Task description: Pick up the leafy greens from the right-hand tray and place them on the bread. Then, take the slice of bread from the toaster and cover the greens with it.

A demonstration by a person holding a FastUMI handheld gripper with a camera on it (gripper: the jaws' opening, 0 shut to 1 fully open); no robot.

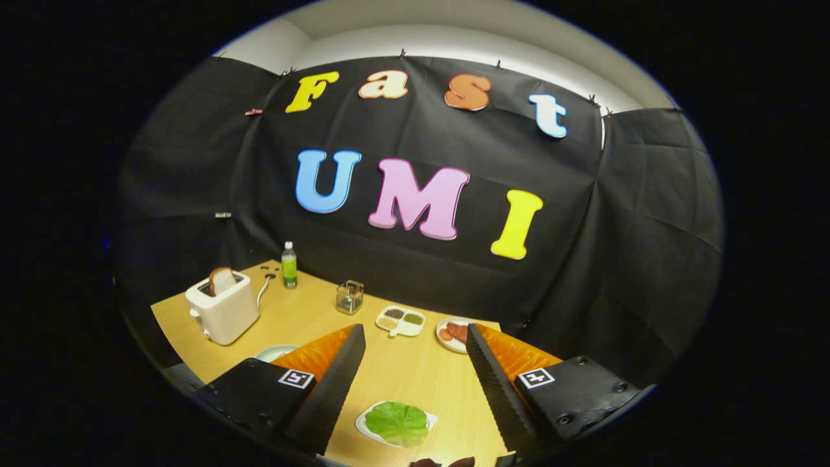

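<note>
A white toaster (224,312) is standing at the left of the wooden bench (402,370), with a browned bread slice (222,280) poking up from its slot. The fingers (415,350) are hanging wide apart, gripping nothing. Between them, low down, a flat, bright green crinkled leaf (397,422) is lying on a white tray (360,425). Farther right, a plate of red slices (454,333) is sitting.

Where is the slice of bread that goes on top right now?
The bread slice stands in the white toaster on the table's far left, beyond the open gripper and left of the green bottle.
</note>
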